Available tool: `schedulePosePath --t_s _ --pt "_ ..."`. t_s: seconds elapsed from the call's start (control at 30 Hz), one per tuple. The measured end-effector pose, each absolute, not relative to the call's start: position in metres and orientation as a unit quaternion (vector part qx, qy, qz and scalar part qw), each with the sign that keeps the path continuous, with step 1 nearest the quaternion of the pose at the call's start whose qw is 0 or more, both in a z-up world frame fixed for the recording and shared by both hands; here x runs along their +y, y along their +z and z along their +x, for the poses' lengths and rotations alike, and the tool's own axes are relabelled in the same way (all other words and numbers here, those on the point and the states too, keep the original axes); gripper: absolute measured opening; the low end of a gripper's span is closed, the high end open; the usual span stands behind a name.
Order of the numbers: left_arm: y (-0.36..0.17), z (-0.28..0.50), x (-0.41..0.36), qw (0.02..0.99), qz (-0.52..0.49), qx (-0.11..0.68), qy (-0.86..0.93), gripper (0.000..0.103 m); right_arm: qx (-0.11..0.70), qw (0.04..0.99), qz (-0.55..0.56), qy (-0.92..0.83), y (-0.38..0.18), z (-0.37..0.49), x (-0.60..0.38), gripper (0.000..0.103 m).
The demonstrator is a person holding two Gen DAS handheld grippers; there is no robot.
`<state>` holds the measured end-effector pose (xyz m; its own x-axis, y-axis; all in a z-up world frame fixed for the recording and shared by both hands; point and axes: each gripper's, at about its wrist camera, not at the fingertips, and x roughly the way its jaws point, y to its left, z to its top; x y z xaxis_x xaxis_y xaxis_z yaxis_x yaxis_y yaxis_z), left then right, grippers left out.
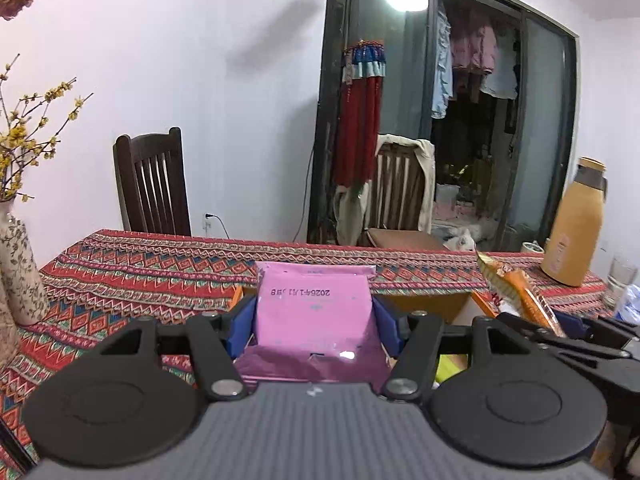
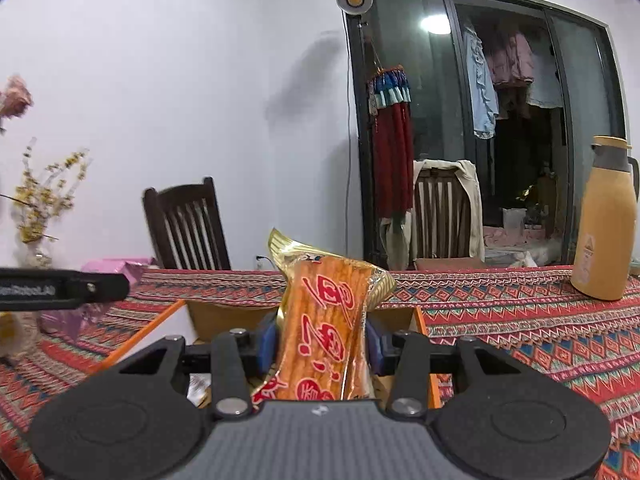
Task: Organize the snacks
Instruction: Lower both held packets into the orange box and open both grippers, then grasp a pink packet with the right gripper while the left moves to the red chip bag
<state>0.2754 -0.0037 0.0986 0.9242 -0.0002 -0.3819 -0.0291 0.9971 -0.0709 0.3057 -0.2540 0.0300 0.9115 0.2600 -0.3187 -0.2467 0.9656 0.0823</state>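
The left gripper [image 1: 315, 320] has its blue fingers [image 1: 242, 326] pressed on the sides of a pink foil packet [image 1: 314, 312], flat and smooth, with crimped top edge and a printed date upside down; it fills the lower centre of the left wrist view, lifted clear of the surface [image 1: 132, 272]. The right gripper [image 2: 322, 344] has its fingers [image 2: 267, 342] drawn in narrower around an orange snack pack [image 2: 324, 320], long, glossy and crinkled, with red characters and a gold end; it stands tilted in the centre of the right wrist view. Beneath both lies an open cardboard box [image 2: 224, 314] with an orange flap, on a woven red zigzag cloth. A tan flask [image 2: 606, 224] stands upright at the right edge, a floral vase [image 1: 20, 272] at the left edge. Bare cloth stretches behind the box and to its right.
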Motion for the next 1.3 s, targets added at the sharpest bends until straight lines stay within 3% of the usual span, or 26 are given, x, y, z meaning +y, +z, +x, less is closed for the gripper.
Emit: schedulePosePath --t_s 0.17,0.4,0.5,0.53,0.57,0.6,0.63,1.3 --pt "0.068 0.304 0.000 0.981 -0.050 0.187 0.015 0.063 0.179 0.976 0.048 0.117 0.005 0.330 -0.257 0.043" --pt "0.043 0.331 0.013 0.968 -0.057 0.243 0.014 0.063 0.211 0.970 0.044 0.110 -0.011 0.344 -0.258 0.044" --pt "0.043 0.325 0.011 0.971 -0.056 0.233 0.016 0.069 0.220 0.969 0.044 0.104 -0.015 0.344 -0.257 0.063" --pt "0.044 0.323 0.012 0.972 -0.056 0.226 0.015 0.079 0.222 0.969 0.046 0.101 -0.016 0.343 -0.258 0.068" --pt "0.046 0.318 0.013 0.974 -0.058 0.216 0.016 0.085 0.223 0.969 0.049 0.099 -0.017 0.342 -0.259 0.084" --pt "0.047 0.315 0.014 0.976 -0.061 0.208 0.020 0.099 0.220 0.969 0.053 0.096 -0.016 0.341 -0.260 0.098" --pt "0.049 0.312 0.015 0.977 -0.065 0.200 0.025 0.103 0.213 0.971 0.056 0.091 -0.015 0.339 -0.261 0.102" --pt "0.083 0.275 0.011 0.983 -0.077 0.166 0.027 0.103 0.157 0.981 0.062 0.091 0.017 0.288 -0.267 0.103"
